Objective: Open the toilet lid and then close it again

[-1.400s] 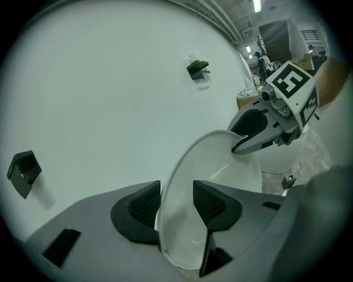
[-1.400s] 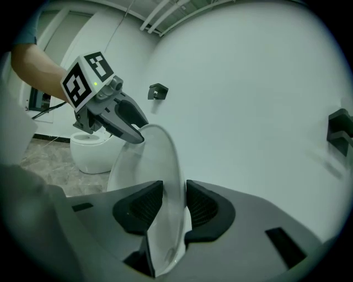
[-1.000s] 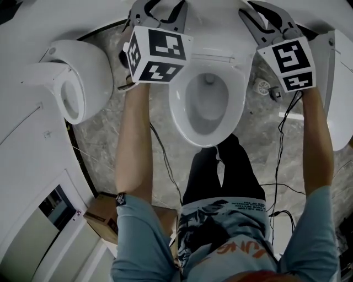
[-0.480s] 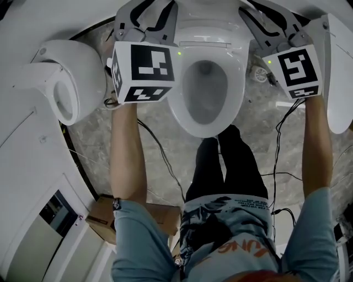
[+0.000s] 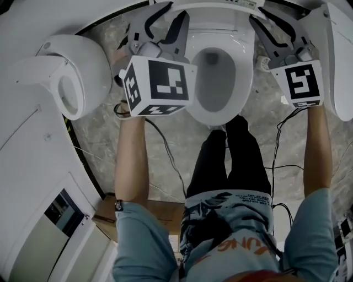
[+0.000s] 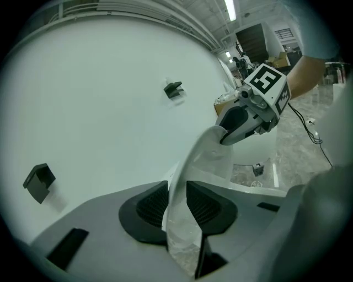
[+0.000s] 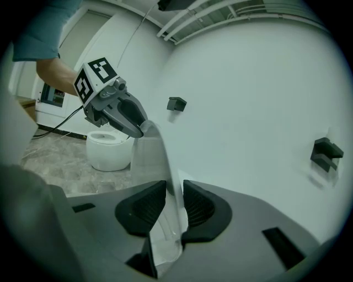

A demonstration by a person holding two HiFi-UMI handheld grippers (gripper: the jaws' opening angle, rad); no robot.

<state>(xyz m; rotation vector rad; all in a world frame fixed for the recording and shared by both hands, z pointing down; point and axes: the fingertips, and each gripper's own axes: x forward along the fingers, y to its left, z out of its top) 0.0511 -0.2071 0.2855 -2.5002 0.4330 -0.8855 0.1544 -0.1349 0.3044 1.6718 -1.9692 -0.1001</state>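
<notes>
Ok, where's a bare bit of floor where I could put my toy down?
The marble floor between the second toilet and the cardboard box looks mostly bare. It's crowded in front of the middle toilet, where the person's legs stand, and cables cross the floor right of them.

Toilet lid (image 7: 157,160) smooth glossy white plastic; toilet seat (image 5: 245,66) glossy white; floor (image 5: 94,137) polished grey marbled stone; right gripper (image 7: 174,206) matt grey plastic, pads (image 7: 144,208) ribbed black.

Toilet lid (image 5: 209,5) mostly beyond top edge
</notes>
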